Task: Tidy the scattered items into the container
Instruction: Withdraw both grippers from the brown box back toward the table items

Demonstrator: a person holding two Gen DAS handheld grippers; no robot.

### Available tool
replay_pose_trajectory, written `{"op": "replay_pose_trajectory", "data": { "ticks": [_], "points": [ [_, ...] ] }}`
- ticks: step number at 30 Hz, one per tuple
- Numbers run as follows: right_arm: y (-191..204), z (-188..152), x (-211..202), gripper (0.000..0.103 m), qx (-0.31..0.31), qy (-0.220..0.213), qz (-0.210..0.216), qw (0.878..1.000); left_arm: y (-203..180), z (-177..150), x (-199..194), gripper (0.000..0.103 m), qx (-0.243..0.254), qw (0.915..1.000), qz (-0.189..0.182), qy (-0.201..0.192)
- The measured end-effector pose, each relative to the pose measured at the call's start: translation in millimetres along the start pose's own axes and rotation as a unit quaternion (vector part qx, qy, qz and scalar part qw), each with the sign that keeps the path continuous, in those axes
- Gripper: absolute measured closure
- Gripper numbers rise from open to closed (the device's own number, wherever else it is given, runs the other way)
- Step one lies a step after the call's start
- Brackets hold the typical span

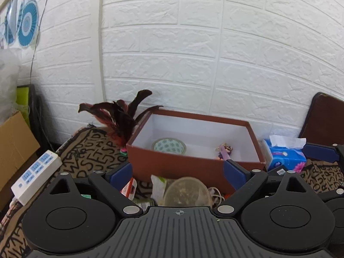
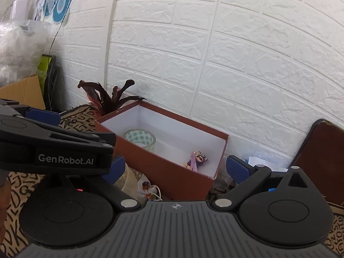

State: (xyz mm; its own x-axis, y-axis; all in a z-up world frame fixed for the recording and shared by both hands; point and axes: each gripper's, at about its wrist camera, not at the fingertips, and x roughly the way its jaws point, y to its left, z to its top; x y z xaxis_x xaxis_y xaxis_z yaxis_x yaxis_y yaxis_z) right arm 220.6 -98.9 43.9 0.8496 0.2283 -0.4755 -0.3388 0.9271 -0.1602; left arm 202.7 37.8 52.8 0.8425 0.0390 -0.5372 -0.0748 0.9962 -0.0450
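A brown box (image 1: 189,167) with a white inside stands on a patterned mat by the wall. In it lie a roll of patterned tape (image 1: 169,145) and a purple keychain doll (image 1: 223,151). A dark red feather shuttlecock (image 1: 120,118) leans at the box's left corner. In front of the box lie a clear round tub (image 1: 186,192), small packets (image 1: 158,186) and a white cord (image 1: 216,195). My left gripper (image 1: 177,173) is open above this pile, holding nothing. My right gripper (image 2: 176,168) is open too, before the box (image 2: 163,165), with the tape (image 2: 139,138) and doll (image 2: 195,159) beyond.
A white power strip (image 1: 36,172) lies at the left beside a cardboard carton (image 1: 15,142). A blue tissue pack (image 1: 283,157) sits right of the box, with a dark brown board (image 1: 324,120) behind it. The white brick wall stands close behind. The left gripper's housing (image 2: 53,144) fills the right view's left side.
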Motion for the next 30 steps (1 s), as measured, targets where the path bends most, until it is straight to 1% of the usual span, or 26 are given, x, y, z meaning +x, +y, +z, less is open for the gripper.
{"op": "replay_pose_trajectory", "data": {
  "ticks": [5,9,14,19,23,30],
  "points": [
    [2,-13,-19,0.002,0.018,-0.005,0.0,1.0,-1,-15,-17,0.004,-0.013,0.9999,-0.005,-0.004],
    [5,-23,-34,0.002,0.015,-0.014,-0.009,1.0,-4,-25,-32,0.003,-0.008,0.9999,0.0,-0.013],
    [6,-37,-49,0.002,0.029,-0.014,-0.006,0.999,-8,-41,-48,0.002,-0.008,0.9997,0.005,-0.021],
    [9,-56,-64,0.002,0.037,-0.022,-0.013,0.999,-15,-57,-60,0.001,0.004,0.9995,0.013,-0.027],
    [10,-71,-72,0.002,0.051,-0.02,-0.013,0.998,-19,-70,-67,0.001,0.011,0.9994,0.018,-0.027],
    [15,-95,-89,0.002,0.067,-0.024,-0.02,0.997,-21,-94,-74,0.0,0.008,0.9999,0.009,-0.011]
  ]
}}
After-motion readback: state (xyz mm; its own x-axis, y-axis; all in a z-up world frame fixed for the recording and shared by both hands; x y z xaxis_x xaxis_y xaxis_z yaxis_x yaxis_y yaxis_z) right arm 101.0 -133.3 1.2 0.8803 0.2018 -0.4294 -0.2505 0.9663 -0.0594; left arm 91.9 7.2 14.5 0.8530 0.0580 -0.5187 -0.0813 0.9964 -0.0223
